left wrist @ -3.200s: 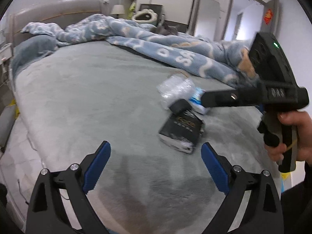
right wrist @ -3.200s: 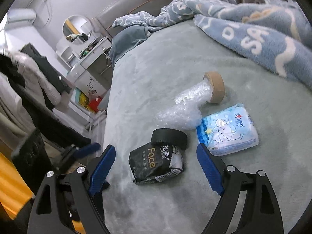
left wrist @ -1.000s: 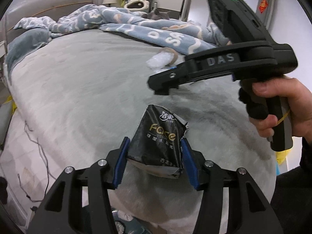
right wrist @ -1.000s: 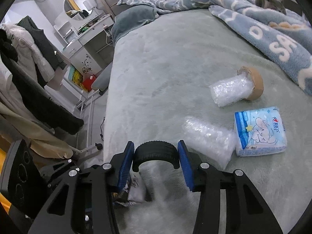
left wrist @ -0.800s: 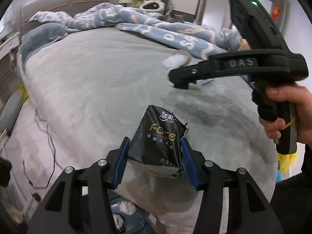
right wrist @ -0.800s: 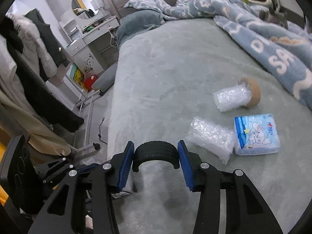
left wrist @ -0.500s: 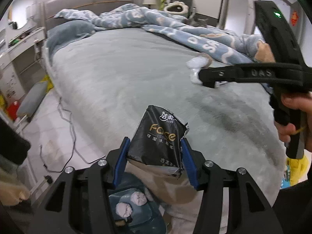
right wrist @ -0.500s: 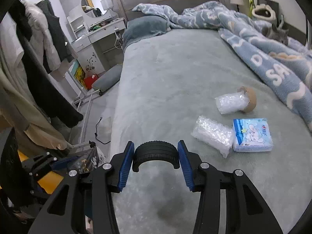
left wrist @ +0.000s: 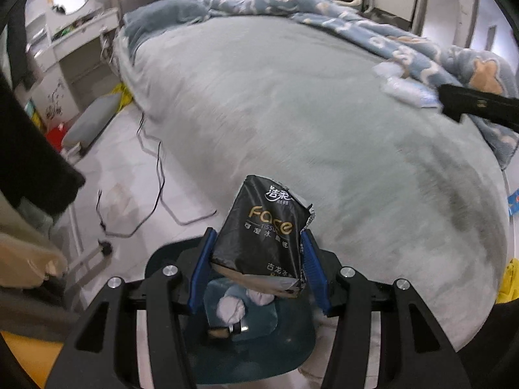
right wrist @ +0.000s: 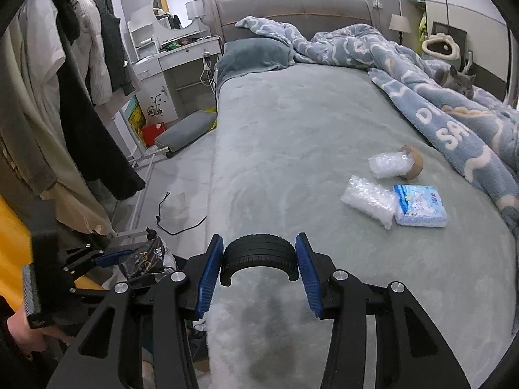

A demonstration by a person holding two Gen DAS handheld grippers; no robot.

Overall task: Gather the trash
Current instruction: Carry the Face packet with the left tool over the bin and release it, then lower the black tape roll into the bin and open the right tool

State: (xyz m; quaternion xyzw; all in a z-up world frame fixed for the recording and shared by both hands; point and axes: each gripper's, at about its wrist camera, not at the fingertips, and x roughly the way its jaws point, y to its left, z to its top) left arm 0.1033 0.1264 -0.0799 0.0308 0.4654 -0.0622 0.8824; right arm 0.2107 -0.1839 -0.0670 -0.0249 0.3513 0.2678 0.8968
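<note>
Black tissue pack [left wrist: 266, 236] sits pinched in the left gripper [left wrist: 258, 267], hiding part of the bin [left wrist: 259, 350] below, which was not under it a second ago. The right gripper [right wrist: 259, 267] squeezes a black tire [right wrist: 259, 253] over the bed [right wrist: 292, 129].

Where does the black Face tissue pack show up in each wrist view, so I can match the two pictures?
Left wrist: black tissue pack at lower centre, clamped in the left tool.
Right wrist: same pack at lower left, small, beside the bed edge.
Shared landmark: light blue tissue packet on the bed.
</note>
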